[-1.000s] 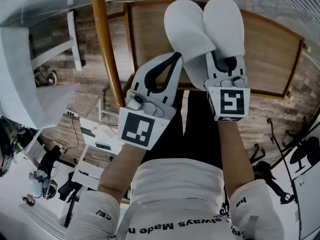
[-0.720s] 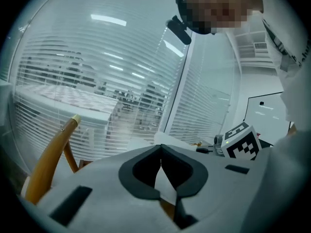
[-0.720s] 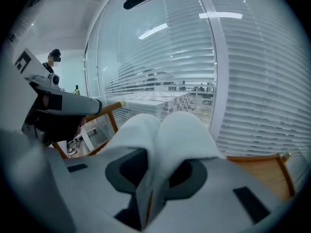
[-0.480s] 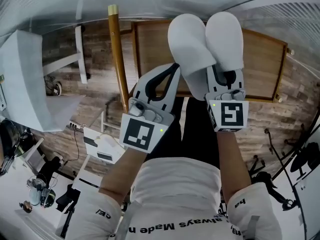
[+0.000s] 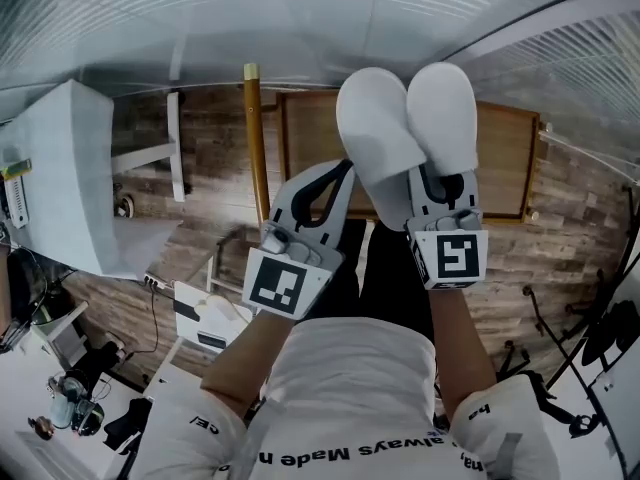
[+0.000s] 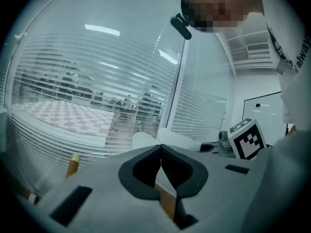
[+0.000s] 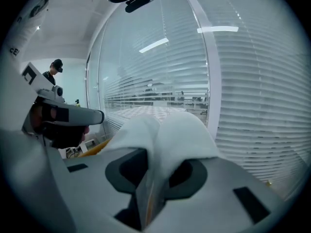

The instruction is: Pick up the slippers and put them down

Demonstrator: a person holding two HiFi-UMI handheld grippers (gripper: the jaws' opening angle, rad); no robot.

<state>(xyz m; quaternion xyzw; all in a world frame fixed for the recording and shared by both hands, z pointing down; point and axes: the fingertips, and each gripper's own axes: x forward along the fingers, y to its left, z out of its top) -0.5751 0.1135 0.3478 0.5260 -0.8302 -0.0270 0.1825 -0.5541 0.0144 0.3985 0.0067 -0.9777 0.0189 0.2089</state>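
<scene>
A: Obs. 1, slippers (image 5: 410,133): where are they?

B: Both white, pressed side by side, toes pointing away from the person. They are held up off any surface. In the head view they overlap the near edge of the wooden table (image 5: 500,158) below; in the right gripper view they stand against the window blinds (image 7: 252,81)

A: What holds them?

B: The right gripper (image 5: 440,180). Its fingers (image 7: 124,171) are clamped on the heel ends of the pair, and white fabric fills the gap between the dark pads and bulges out above them. Both slippers are in the one grip

A: And the left gripper (image 5: 347,166)?

B: Just beside the slippers on their left, with its tip near the left slipper's side; I cannot tell whether it touches. Its fingers (image 6: 141,171) are together, tips meeting, with nothing between them. Only a sliver of wood shows through the slit lower down. The slippers' rounded toes peek over its top edge in the left gripper view

A: Surroundings?

B: The table has a raised frame and a plain board top. It stands on a plank floor (image 5: 210,168). A yellowish wooden pole (image 5: 255,138) stands just left of the table, running past the left gripper. A white unit (image 5: 70,178) sits well off to the left. Each gripper carries its marker cube (image 5: 450,258) near the wrist, and the person's white shirt (image 5: 350,388) fills the bottom of the head view
</scene>
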